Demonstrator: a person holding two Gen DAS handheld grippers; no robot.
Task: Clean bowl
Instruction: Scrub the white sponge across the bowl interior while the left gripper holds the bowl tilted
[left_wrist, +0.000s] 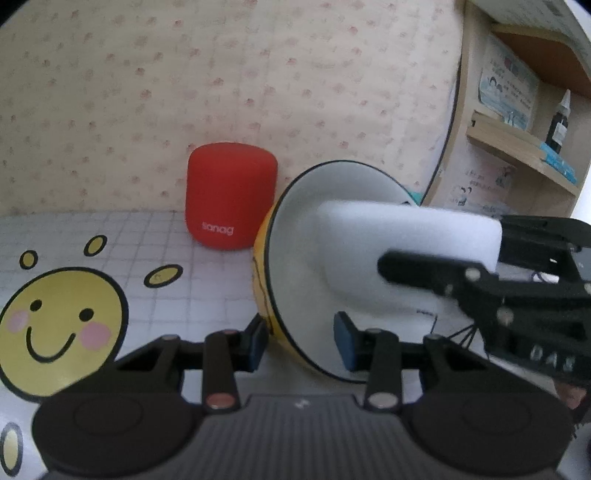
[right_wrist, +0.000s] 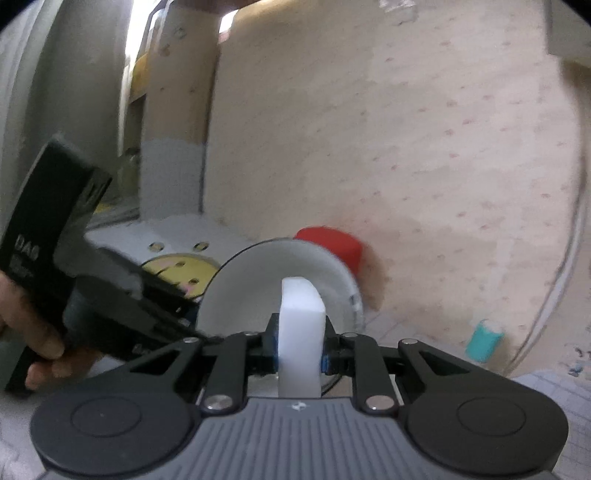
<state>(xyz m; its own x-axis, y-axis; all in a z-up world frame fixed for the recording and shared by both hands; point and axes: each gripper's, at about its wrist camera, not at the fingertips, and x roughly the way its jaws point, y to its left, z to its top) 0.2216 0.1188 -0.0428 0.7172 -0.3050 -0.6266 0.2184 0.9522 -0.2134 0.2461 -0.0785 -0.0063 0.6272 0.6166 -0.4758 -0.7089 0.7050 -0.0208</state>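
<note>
A bowl (left_wrist: 303, 229), yellow outside and white inside, is tipped on its side with its mouth facing right. My left gripper (left_wrist: 301, 343) is shut on the bowl's lower rim, one pad outside and one inside. A white sponge block (left_wrist: 406, 229) reaches in from the right and presses against the bowl's inner wall. In the right wrist view my right gripper (right_wrist: 301, 345) is shut on the sponge (right_wrist: 301, 325), whose far end touches the inside of the bowl (right_wrist: 258, 280). A hand (right_wrist: 37, 339) holds the left gripper's body at the left edge.
A red cylindrical speaker (left_wrist: 231, 199) stands against the wall just behind the bowl. The table cover (left_wrist: 166, 266) is gridded with a yellow smiley print (left_wrist: 59, 325). A wooden shelf (left_wrist: 517, 147) with a bottle (left_wrist: 559, 125) is at the right. A teal object (right_wrist: 484, 339) lies near the wall.
</note>
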